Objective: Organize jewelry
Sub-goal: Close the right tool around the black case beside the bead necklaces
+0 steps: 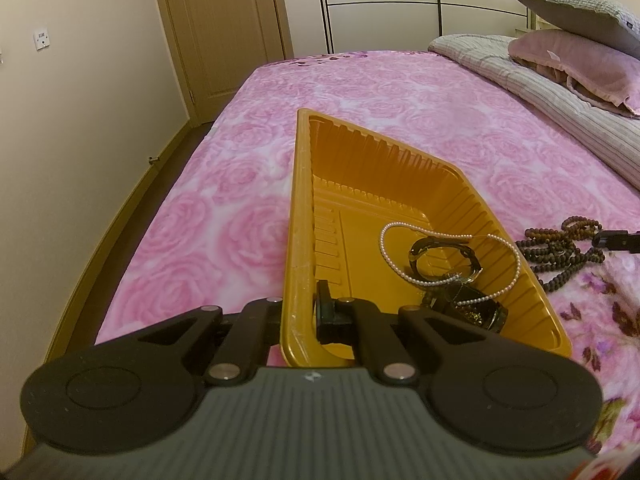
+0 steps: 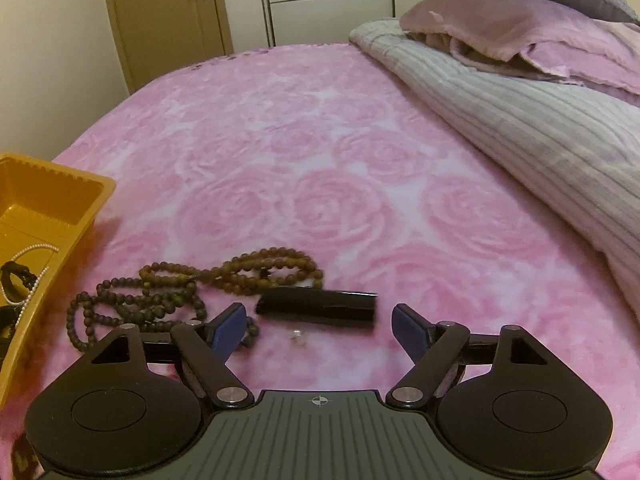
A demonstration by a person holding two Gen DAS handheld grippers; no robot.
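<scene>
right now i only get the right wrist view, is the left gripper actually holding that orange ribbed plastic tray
Observer: Yes. The left gripper is shut on the orange ribbed plastic tray, with one finger inside its near wall and one outside.
Operator: whats in there besides the bit of pearls i can see
Observer: The white pearl strand loops over a glossy black bangle, and a dark glittery piece lies at the tray's near end.
</scene>
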